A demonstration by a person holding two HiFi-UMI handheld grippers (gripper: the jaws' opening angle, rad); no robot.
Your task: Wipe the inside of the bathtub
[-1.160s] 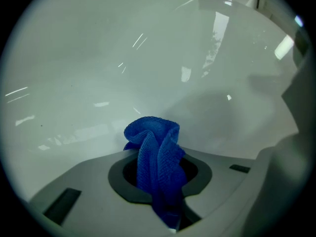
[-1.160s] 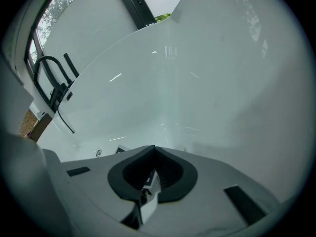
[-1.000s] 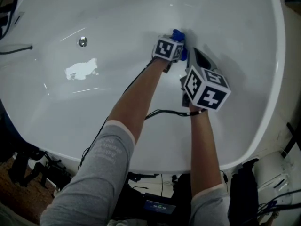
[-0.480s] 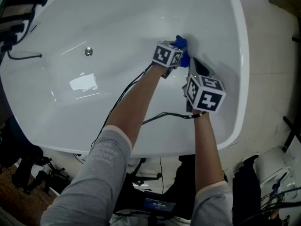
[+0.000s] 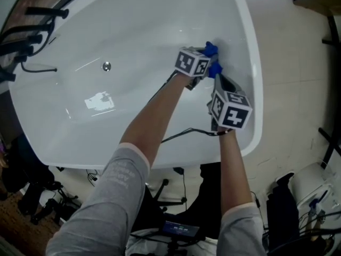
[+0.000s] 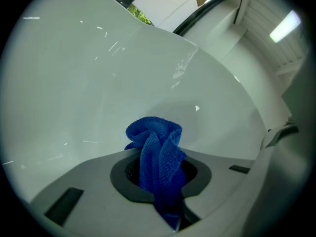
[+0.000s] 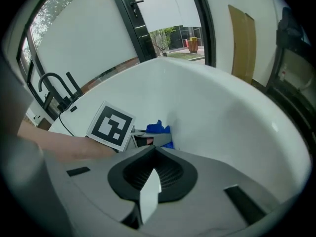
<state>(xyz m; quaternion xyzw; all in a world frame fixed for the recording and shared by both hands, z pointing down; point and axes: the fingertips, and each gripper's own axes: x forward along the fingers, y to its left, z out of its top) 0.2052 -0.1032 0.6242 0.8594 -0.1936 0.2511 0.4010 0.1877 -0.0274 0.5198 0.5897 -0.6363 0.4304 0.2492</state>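
Observation:
The white bathtub (image 5: 133, 31) fills the head view, its drain (image 5: 106, 66) at the left. My left gripper (image 5: 208, 58) is high on the tub's right inner wall, shut on a bunched blue cloth (image 5: 211, 49). In the left gripper view the cloth (image 6: 155, 142) stands up out of the closed jaws (image 6: 160, 181) against the white wall. My right gripper (image 5: 222, 82) hangs just behind and below the left one with its jaws together. In the right gripper view those jaws (image 7: 154, 149) meet at the tips; a pale sliver shows in the slot between them. The cloth (image 7: 159, 128) lies ahead.
The tub's rim (image 5: 254, 89) runs close on the right, with tiled floor (image 5: 298, 63) beyond it. A black faucet (image 5: 32, 31) stands at the tub's upper left. A black cable (image 5: 186, 132) trails from the grippers across the tub wall. Dark stands and gear sit under the near edge.
Both grippers have risen up the tub's right wall toward the rim, the left one more. The blue cloth stays in the left jaws. The head view has swung, showing more floor.

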